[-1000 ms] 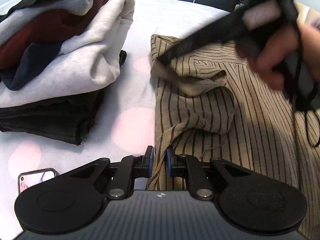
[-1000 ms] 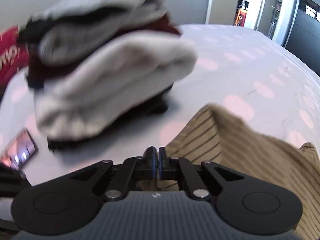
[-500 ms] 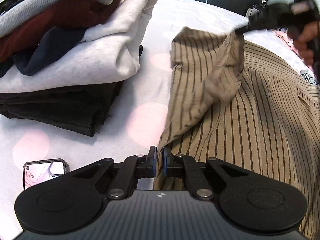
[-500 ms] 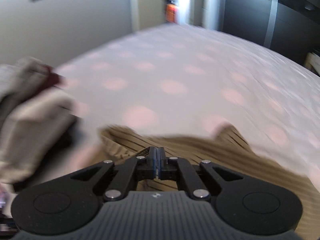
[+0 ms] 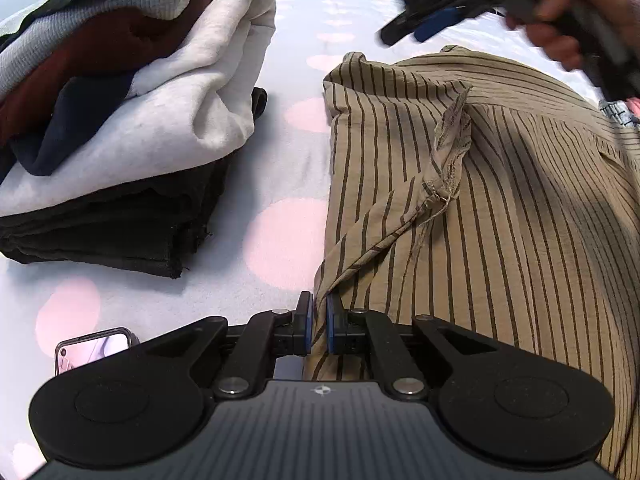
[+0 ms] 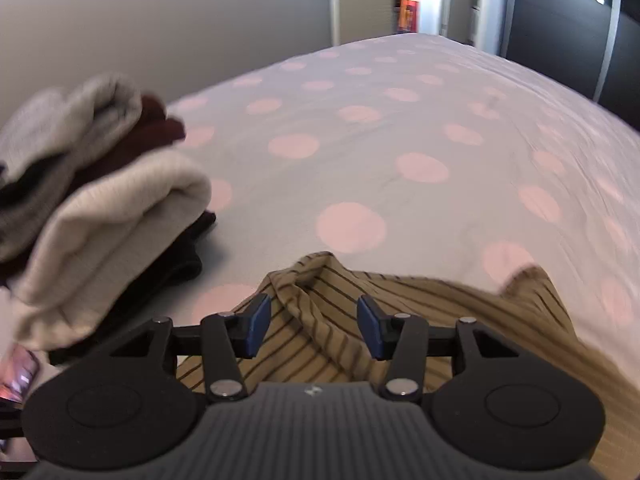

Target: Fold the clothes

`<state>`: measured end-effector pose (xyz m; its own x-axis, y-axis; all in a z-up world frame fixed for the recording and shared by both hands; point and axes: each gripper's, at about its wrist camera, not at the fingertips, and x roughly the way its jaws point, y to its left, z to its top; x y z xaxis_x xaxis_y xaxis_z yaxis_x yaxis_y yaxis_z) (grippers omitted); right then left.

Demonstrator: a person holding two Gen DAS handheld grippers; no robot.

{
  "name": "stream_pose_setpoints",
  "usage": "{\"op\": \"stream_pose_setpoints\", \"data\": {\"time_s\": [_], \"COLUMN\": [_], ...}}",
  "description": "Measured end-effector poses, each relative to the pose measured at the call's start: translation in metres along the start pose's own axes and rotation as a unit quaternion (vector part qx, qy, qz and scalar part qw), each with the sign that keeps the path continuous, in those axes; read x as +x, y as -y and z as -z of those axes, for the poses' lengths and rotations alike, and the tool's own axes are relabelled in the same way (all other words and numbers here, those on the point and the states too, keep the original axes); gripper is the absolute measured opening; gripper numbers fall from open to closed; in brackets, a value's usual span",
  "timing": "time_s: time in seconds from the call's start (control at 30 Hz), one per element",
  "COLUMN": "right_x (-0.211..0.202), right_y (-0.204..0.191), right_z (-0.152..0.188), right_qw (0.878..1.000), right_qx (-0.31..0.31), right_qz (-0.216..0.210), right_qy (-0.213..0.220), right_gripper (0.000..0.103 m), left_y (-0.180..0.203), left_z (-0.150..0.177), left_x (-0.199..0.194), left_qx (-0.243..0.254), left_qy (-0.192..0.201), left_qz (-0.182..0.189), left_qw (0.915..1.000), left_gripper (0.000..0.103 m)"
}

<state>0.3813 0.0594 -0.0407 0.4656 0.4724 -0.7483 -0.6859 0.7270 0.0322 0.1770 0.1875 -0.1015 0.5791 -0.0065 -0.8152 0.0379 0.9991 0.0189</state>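
Striped tan shirt (image 5: 500, 208) is spread flat on the white bed sheet with pink dots (image 5: 288, 168), on the right side of the left wrist view. Thin dark lines run down the cloth. One small flap of it (image 5: 444, 152) is folded up and stands in a wrinkled ridge near the middle. The near left edge of the shirt is pinched by the left gripper (image 5: 317, 322), whose blue pads are pressed tight on the cloth. The right gripper (image 6: 313, 326) is seen above the far end of the shirt, and its jaws are opening. A bunched fold of the shirt (image 6: 316, 292) lies below and between the blue pads, but it is not touched by them. In the left wrist view the right gripper (image 5: 412, 28) is seen blurred at the top right, held in a person's hand (image 5: 560, 20) above the shirt. A pile of folded clothes (image 5: 120, 120) is stacked on the sheet to the left of the shirt, with a strip of bare sheet between them. White, dark red, navy and black pieces are seen in the pile. A phone (image 5: 94, 348) is lying on the sheet near the left gripper, partly hidden behind it.
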Motion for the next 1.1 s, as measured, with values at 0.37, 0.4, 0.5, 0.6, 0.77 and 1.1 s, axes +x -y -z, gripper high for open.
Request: {"op": "stream_pose_setpoints", "data": {"time_s": [0.37, 0.4, 0.5, 0.6, 0.77, 1.1], "right_x": [0.091, 0.095, 0.110, 0.118, 0.093, -0.007], "right_y": [0.011, 0.012, 0.013, 0.012, 0.022, 0.000], "right_z": [-0.029, -0.033, -0.040, -0.039, -0.047, 0.018], "right_qw": [0.995, 0.996, 0.997, 0.997, 0.998, 0.997], "right_qx": [0.055, 0.056, 0.054, 0.051, 0.053, 0.034], "right_qz": [-0.053, -0.045, -0.030, -0.016, 0.026, -0.053], "right_qy": [-0.058, -0.051, -0.053, -0.062, -0.035, -0.037], "right_gripper": [0.004, 0.004, 0.004, 0.009, 0.042, 0.041], "left_y": [0.017, 0.021, 0.031, 0.034, 0.032, 0.034], "left_z": [0.008, 0.009, 0.011, 0.011, 0.015, 0.025], "left_x": [0.002, 0.003, 0.008, 0.010, 0.003, -0.015], "left_qx": [0.077, 0.091, 0.120, 0.125, 0.130, 0.140], "left_qy": [0.009, 0.009, 0.010, 0.010, 0.019, 0.024], "left_qz": [-0.038, -0.045, -0.062, -0.065, -0.067, -0.084], "left_qw": [0.9963, 0.9948, 0.9908, 0.9900, 0.9891, 0.9863], "left_gripper": [0.001, 0.001, 0.001, 0.001, 0.001, 0.010]}}
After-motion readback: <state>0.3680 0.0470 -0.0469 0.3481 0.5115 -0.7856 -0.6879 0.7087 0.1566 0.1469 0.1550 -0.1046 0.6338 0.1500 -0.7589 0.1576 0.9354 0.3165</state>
